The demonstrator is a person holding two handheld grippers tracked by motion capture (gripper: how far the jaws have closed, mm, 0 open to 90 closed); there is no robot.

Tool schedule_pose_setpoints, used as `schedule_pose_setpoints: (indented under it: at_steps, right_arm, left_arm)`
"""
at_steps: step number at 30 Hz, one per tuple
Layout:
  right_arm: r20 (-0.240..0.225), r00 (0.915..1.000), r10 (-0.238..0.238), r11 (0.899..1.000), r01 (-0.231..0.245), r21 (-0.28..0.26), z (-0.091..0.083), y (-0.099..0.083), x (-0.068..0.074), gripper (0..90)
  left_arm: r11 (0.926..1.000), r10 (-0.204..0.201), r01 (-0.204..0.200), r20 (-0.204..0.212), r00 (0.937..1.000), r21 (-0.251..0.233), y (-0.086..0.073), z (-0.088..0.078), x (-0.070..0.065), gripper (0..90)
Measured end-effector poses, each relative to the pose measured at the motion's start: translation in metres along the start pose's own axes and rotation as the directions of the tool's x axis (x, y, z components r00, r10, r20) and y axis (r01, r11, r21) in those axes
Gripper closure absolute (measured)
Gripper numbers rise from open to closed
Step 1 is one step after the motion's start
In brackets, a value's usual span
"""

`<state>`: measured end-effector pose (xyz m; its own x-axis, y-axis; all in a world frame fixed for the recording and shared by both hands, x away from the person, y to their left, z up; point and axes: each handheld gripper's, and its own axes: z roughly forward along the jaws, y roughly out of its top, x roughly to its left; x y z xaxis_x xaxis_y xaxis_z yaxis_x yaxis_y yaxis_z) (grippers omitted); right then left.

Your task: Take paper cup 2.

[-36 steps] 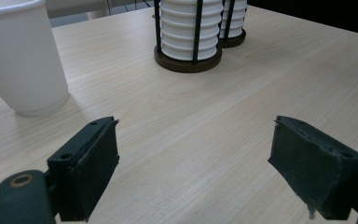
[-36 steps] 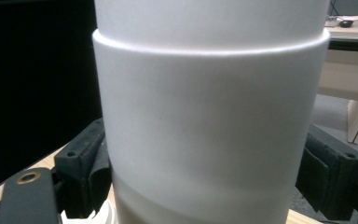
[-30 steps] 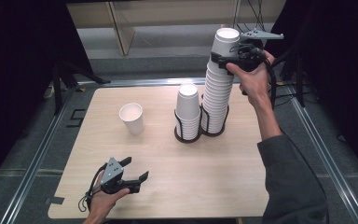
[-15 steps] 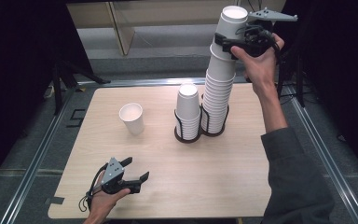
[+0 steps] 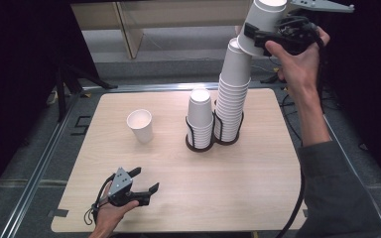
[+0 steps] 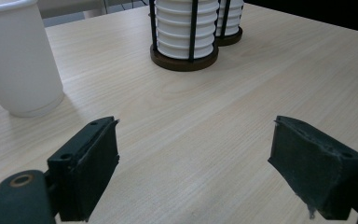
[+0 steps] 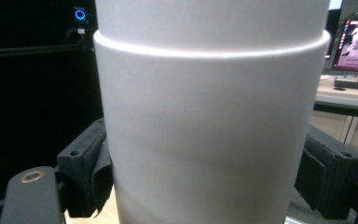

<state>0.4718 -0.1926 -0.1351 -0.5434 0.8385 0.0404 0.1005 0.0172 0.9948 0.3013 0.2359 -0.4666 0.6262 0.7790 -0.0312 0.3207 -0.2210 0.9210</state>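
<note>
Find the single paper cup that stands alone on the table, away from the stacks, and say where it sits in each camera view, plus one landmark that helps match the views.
High view: the lone cup stands upright left of centre on the table, left of the short stack.
Left gripper view: the lone cup is at the upper left, beyond the left jaw.
Right gripper view: no lone cup to place here.
Shared landmark: the short stack in its black wire holder.

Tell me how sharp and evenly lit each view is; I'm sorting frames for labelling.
High view: table bright, surroundings nearly black, right tool crisp. Left gripper view: wood grain sharp, single cup slightly soft. Right gripper view: the gripped cup looms close and soft, a bright glare band along its rim.
</note>
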Motion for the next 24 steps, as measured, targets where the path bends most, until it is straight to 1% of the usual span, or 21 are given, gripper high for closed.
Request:
schedule_pose_setpoints:
  at_steps: [2, 4, 5, 6, 7, 9, 10, 12, 13, 14, 15, 16, 18, 19, 20, 21, 22, 24]
  right_arm:
    - [0.009, 0.9998, -0.018, 1.000, 0.018, 0.004, -0.011, 0.000, -0.002, 17.8]
    - [0.011, 0.9992, -0.038, 0.999, 0.037, 0.014, -0.021, -0.003, -0.003, 17.8]
    - [0.009, 0.9996, -0.027, 0.999, 0.027, 0.029, -0.026, -0.006, -0.003, 17.8]
    - [0.014, 0.9987, -0.050, 0.998, 0.050, 0.028, -0.031, -0.010, -0.004, 17.8]
    - [0.006, 0.9993, -0.038, 0.999, 0.038, 0.035, -0.037, -0.016, -0.004, 17.8]
    - [0.004, 0.9994, -0.033, 0.999, 0.033, 0.039, -0.044, -0.025, -0.006, 17.8]
    - [0.001, 0.9996, -0.028, 0.999, 0.028, 0.043, -0.048, -0.030, -0.006, 17.8]
    - [-0.001, 0.9995, -0.032, 0.998, 0.032, 0.047, -0.055, -0.042, -0.006, 17.8]
    - [-0.011, 0.9998, -0.017, 0.998, 0.017, 0.054, -0.058, -0.048, -0.004, 17.9]
    - [-0.003, 0.9996, -0.030, 0.998, 0.030, 0.055, -0.061, -0.054, -0.004, 17.9]
    - [-0.011, 0.9997, -0.020, 0.998, 0.021, 0.060, -0.063, -0.060, -0.002, 17.9]
    - [-0.010, 0.9995, -0.029, 0.997, 0.029, 0.065, -0.065, -0.066, -0.002, 17.8]
    - [-0.023, 0.9996, -0.017, 0.997, 0.019, 0.074, -0.069, -0.079, 0.002, 17.9]
    - [-0.025, 0.9996, -0.014, 0.997, 0.015, 0.071, -0.070, -0.085, 0.005, 17.8]
    - [-0.031, 0.9993, -0.020, 0.996, 0.023, 0.085, -0.071, -0.091, 0.006, 17.8]
    - [-0.034, 0.9990, -0.028, 0.996, 0.031, 0.082, -0.072, -0.098, 0.008, 17.8]
    - [-0.038, 0.9991, -0.020, 0.996, 0.024, 0.092, -0.072, -0.104, 0.011, 17.8]
    - [-0.053, 0.9983, -0.026, 0.995, 0.031, 0.099, -0.073, -0.116, 0.016, 17.8]
  left_arm:
    - [1.0000, 0.001, -0.001, 0.000, 1.0000, 0.001, 0.000, 0.000, 0.000, 14.4]
    - [1.0000, 0.000, 0.000, 0.000, 1.0000, -0.010, 0.000, 0.001, 0.000, 14.4]
    - [1.0000, -0.004, 0.004, 0.001, 1.0000, -0.008, 0.000, 0.002, -0.001, 14.5]
    - [0.9999, -0.003, 0.003, 0.005, 1.0000, -0.015, -0.001, 0.002, 0.000, 14.4]
    - [0.9998, -0.002, 0.002, 0.007, 1.0000, -0.018, -0.001, 0.003, -0.001, 14.4]
    - [0.9998, -0.004, 0.004, 0.007, 1.0000, -0.019, -0.001, 0.003, -0.001, 14.4]
    - [0.9999, 0.004, -0.004, 0.004, 1.0000, -0.011, -0.001, 0.003, 0.000, 14.4]
    - [1.0000, 0.006, -0.006, -0.002, 1.0000, 0.001, 0.000, 0.002, 0.000, 14.4]
    - [1.0000, 0.004, -0.004, -0.003, 1.0000, -0.001, 0.000, 0.003, -0.001, 14.4]
    - [1.0000, 0.005, -0.005, -0.002, 1.0000, -0.001, 0.000, 0.003, -0.001, 14.4]
    - [1.0000, 0.006, -0.006, -0.002, 1.0000, -0.001, 0.000, 0.003, -0.001, 14.4]
    - [1.0000, 0.007, -0.007, -0.002, 1.0000, -0.001, 0.000, 0.003, 0.000, 14.4]
    - [1.0000, 0.007, -0.007, -0.005, 1.0000, -0.001, 0.000, 0.003, 0.000, 14.4]
    - [0.9999, 0.006, -0.006, -0.002, 1.0000, -0.009, -0.001, 0.004, 0.000, 14.4]
    - [0.9999, 0.003, -0.004, -0.001, 1.0000, -0.017, -0.001, 0.005, 0.000, 14.4]
    - [0.9999, 0.003, -0.003, -0.003, 1.0000, -0.017, -0.001, 0.005, 0.001, 14.4]
    - [0.9998, 0.001, -0.001, -0.004, 1.0000, -0.019, -0.001, 0.005, 0.001, 14.4]
    - [1.0000, 0.005, -0.005, -0.010, 0.9999, -0.008, -0.001, 0.005, 0.001, 14.4]
